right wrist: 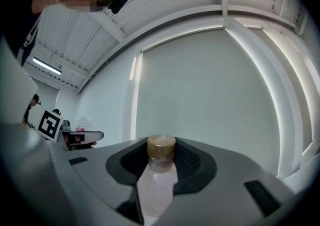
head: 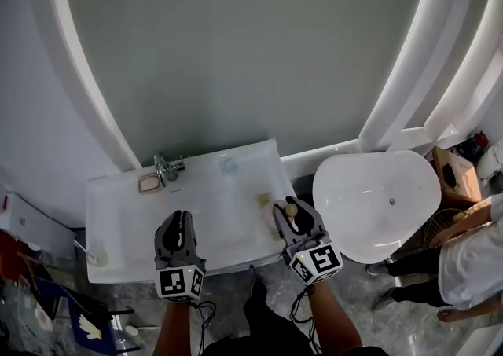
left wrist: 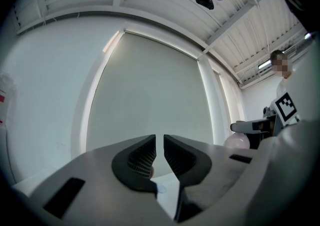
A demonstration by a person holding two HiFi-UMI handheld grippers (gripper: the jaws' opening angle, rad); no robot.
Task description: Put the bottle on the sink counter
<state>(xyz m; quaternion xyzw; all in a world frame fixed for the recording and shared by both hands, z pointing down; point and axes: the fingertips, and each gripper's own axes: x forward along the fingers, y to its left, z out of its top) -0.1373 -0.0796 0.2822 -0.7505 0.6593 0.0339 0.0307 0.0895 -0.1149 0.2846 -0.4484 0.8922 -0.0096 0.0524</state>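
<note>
My right gripper (head: 292, 215) is shut on a small clear bottle (right wrist: 157, 180) with a tan cap (head: 291, 209); in the right gripper view the bottle stands upright between the jaws, cap level with the fingertips. It hangs over the right front part of the white sink counter (head: 251, 162). My left gripper (head: 179, 225) hovers over the front middle of the basin, its jaws nearly together with a thin gap and nothing between them (left wrist: 159, 155). Both gripper views point up at the wall.
A chrome faucet (head: 167, 166) and a soap dish (head: 149, 184) sit at the back of the counter, a clear cup (head: 229, 164) to the right. A white oval tub (head: 376, 201) stands at right, a cardboard box (head: 456, 174) and a person (head: 464, 256) beyond it.
</note>
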